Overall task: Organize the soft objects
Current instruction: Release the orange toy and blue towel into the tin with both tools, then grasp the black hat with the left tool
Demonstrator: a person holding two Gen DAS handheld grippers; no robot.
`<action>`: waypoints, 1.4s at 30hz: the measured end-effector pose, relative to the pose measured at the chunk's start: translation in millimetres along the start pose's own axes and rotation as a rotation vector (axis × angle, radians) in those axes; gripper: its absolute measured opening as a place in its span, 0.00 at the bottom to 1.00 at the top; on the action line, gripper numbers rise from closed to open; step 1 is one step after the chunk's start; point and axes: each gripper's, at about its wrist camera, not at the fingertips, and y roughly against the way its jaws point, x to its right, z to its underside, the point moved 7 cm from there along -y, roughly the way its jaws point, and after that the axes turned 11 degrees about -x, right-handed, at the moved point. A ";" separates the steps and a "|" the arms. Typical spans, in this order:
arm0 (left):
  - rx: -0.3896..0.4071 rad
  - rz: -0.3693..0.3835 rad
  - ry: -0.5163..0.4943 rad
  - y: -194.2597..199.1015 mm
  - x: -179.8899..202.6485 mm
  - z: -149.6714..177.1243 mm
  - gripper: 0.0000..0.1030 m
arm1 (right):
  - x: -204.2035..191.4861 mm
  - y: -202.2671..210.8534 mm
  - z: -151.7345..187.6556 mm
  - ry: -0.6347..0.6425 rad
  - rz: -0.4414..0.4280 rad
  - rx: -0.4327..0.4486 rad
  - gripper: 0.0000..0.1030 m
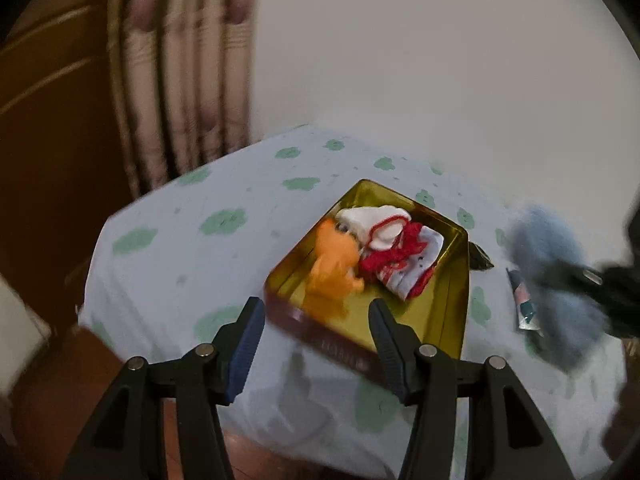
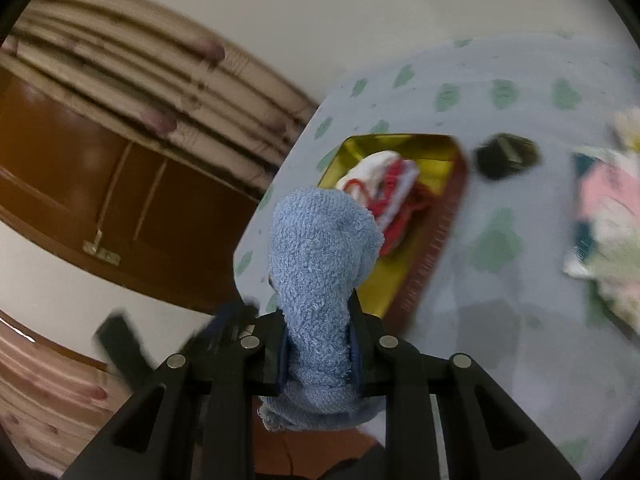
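A gold tin tray [image 1: 452, 300] lies on the table with a green-spotted white cloth [image 1: 180, 248]. In it are an orange plush toy [image 1: 334, 264] and red-and-white soft cloth pieces [image 1: 394, 252]. My left gripper [image 1: 316, 320] is open and empty, just above the tray's near rim. My right gripper [image 2: 318, 344] is shut on a blue terry towel [image 2: 316, 256], held in the air near the tray [image 2: 424, 156]. The towel also shows blurred at the right of the left wrist view [image 1: 556, 276]. The cloth pieces show in the right wrist view too [image 2: 384, 184].
A dark small object [image 2: 504, 156] lies beside the tray. A pile of pink, white and teal fabric [image 2: 604, 216] sits at the table's right. A small packet [image 1: 524, 300] lies right of the tray. Curtains [image 1: 180, 80] and a wooden cabinet [image 2: 100, 184] stand behind the table.
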 end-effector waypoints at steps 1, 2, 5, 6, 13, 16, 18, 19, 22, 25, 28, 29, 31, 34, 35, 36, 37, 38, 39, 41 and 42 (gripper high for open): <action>-0.005 0.002 0.045 2.2 -8.0 8.7 0.55 | -6.9 -17.3 -8.8 0.025 0.012 -0.021 0.21; -0.009 0.009 0.065 2.5 -11.7 12.4 0.55 | -9.8 -31.9 -14.5 0.038 0.034 -0.038 0.21; 0.010 0.030 0.117 3.4 -25.0 19.9 0.55 | -9.3 -74.1 -27.1 0.054 0.088 -0.090 0.21; 0.020 0.022 0.126 3.6 -28.5 19.8 0.55 | -5.4 -85.2 -29.2 0.055 0.121 -0.101 0.21; 0.021 0.040 0.085 2.0 -22.3 20.6 0.55 | 8.9 -133.0 -25.9 0.073 0.257 -0.143 0.21; 0.015 0.052 0.053 0.1 -16.6 20.8 0.55 | 9.9 -140.6 -24.8 0.101 0.316 -0.139 0.21; 0.006 0.056 0.050 -1.6 -15.7 21.0 0.55 | 9.1 -147.4 -24.4 0.122 0.346 -0.144 0.22; 0.007 0.064 0.056 -1.0 -16.3 21.0 0.55 | 9.5 -149.3 -25.3 0.123 0.351 -0.145 0.22; 0.008 0.085 0.067 -0.3 -18.4 20.5 0.55 | 9.3 -152.9 -26.8 0.156 0.393 -0.133 0.28; -0.001 0.088 0.064 -2.1 -16.7 21.5 0.55 | 2.2 -141.3 -28.2 0.188 0.413 -0.068 0.46; -0.004 0.075 0.040 -2.9 -11.9 23.4 0.55 | -9.3 -103.2 -30.5 0.217 0.383 0.076 0.70; -0.005 0.068 0.026 -3.4 -9.2 24.1 0.55 | -11.5 -91.4 -30.1 0.220 0.363 0.110 0.72; -0.012 0.045 -0.005 -5.5 -4.4 26.3 0.55 | -10.5 -63.4 -25.8 0.223 0.347 0.180 0.76; -0.016 0.039 -0.044 -6.2 3.1 30.1 0.55 | 17.7 -9.2 -1.4 0.187 0.441 0.296 0.84; -0.017 0.042 -0.065 -6.1 8.1 32.1 0.55 | 29.0 4.3 7.1 0.168 0.475 0.321 0.85; -0.017 0.045 -0.078 -5.5 11.1 33.1 0.55 | 44.9 20.1 19.0 0.144 0.516 0.344 0.86; -0.016 0.049 -0.098 -5.0 16.0 34.5 0.55 | 73.8 42.7 36.6 0.104 0.595 0.367 0.88; -0.014 0.053 -0.121 -4.2 21.9 36.4 0.55 | 94.5 57.1 47.8 0.079 0.652 0.371 0.89; -0.009 0.063 -0.150 -2.7 29.3 38.7 0.55 | 116.2 71.2 60.4 0.055 0.717 0.361 0.89; -0.001 0.089 -0.204 -0.4 43.1 43.5 0.55 | 167.2 104.0 89.6 -0.012 0.869 0.322 0.89; -0.003 0.105 -0.235 0.0 51.9 47.1 0.55 | 185.4 120.5 101.8 -0.041 0.922 0.315 0.89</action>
